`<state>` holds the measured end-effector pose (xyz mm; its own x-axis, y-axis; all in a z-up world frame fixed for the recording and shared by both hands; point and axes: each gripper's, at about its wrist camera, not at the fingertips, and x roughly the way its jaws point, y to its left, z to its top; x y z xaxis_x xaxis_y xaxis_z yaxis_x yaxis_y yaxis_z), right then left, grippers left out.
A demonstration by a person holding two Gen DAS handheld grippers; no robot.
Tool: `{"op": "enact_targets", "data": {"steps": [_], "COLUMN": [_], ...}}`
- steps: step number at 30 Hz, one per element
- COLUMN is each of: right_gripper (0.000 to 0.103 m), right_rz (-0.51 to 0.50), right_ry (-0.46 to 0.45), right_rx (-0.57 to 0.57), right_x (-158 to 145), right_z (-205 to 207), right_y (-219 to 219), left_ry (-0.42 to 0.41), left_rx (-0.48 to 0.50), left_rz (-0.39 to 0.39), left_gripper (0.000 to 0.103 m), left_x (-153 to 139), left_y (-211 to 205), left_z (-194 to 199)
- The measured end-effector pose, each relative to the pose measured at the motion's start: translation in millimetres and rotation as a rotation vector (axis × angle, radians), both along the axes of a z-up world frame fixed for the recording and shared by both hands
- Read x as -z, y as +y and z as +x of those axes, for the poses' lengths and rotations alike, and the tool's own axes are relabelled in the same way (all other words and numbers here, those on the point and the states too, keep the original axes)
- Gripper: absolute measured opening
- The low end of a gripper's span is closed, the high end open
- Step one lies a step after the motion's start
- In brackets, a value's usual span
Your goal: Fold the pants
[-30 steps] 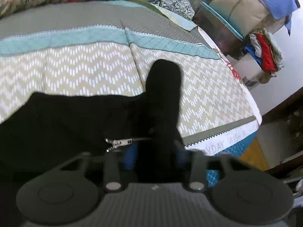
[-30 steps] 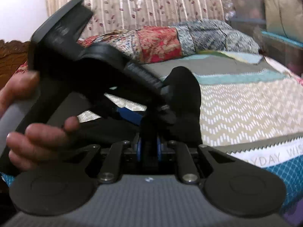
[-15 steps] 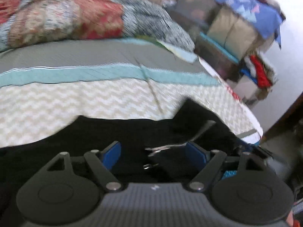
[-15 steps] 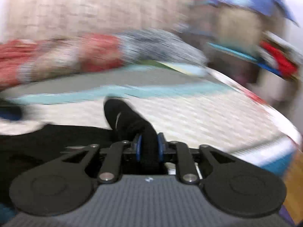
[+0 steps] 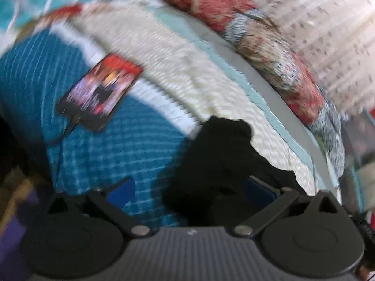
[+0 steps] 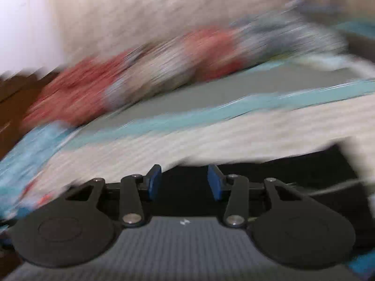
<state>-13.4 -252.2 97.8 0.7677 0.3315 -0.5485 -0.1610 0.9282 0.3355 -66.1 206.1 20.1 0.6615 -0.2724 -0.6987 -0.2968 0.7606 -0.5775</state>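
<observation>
Your left claw (image 5: pixel 187 190) is opening wide, black pants (image 5: pixel 218 164) loose between its pads. Your right claw (image 6: pixel 184 182) is opening too, grasping nothing, above pants on the bed (image 6: pixel 257 126).

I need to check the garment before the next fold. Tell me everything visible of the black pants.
The black pants are dark, soft, matte fabric, lying rumpled on the patterned bedspread. In the left wrist view a bunched end lies between the opening jaws, unpinched. In the right wrist view a flatter stretch lies under the opening jaws. Blur hides finer detail.
</observation>
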Motion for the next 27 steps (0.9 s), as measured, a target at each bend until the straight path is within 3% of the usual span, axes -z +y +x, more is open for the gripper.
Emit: {"op": "enact_targets", "data": {"steps": [3,5,9,10,12,13,15,16,18,21,24,26,27], "right_gripper": [0.041,0.034,0.033,0.033,0.032,0.032,0.032,0.032,0.032,0.037,0.046,0.067,0.071], "right_rz": [0.031,0.008,0.051,0.043,0.041,0.062,0.065,0.065,0.075,0.230,0.371,0.403,0.412], "right_ry": [0.068,0.118,0.273,0.333,0.470,0.458,0.467,0.466,0.460,0.497,0.508,0.468,0.442], "right_rx": [-0.249,-0.342,-0.413,-0.403,-0.372,-0.360,-0.349,-0.352,-0.371,-0.331,-0.256,-0.221,-0.203], "right_x": [12.1,23.1,54.5,68.5,102.1,106.1,101.4,99.0,95.3,102.9,97.2,87.7,80.9], "right_z": [21.5,37.0,72.0,78.2,92.4,94.7,92.7,91.8,90.5,96.1,98.8,96.6,95.0], "right_y": [77.4,118.5,171.1,184.2,197.8,198.5,200.2,200.9,194.0,164.0,131.4,112.2,104.6], "left_ry": [0.025,0.038,0.007,-0.014,-0.034,-0.048,-0.079,-0.099,-0.141,-0.205,-0.241,-0.249,-0.249], "left_rx": [0.020,0.034,0.028,0.033,0.053,0.068,0.080,0.096,0.142,0.259,0.368,0.435,0.455], "left_rz": [-0.113,-0.167,-0.115,-0.090,-0.037,-0.036,-0.046,-0.040,0.002,0.116,0.213,0.259,0.288], "left_gripper": [0.103,0.103,0.099,0.092,0.048,0.046,0.027,0.024,0.019,0.019,0.020,0.020,0.020], "left_x": [25.1,40.0,50.0,46.8,38.9,35.2,27.9,22.6,10.8,-7.1,-10.5,-5.8,-3.1], "left_y": [3.5,-1.0,-13.1,-15.9,-20.4,-22.0,-20.2,-25.5,-42.6,-83.4,-121.9,-146.2,-155.9], "left_z": [11.7,22.8,24.6,23.0,20.7,20.4,15.6,15.6,18.2,21.8,23.4,26.1,26.5]}}
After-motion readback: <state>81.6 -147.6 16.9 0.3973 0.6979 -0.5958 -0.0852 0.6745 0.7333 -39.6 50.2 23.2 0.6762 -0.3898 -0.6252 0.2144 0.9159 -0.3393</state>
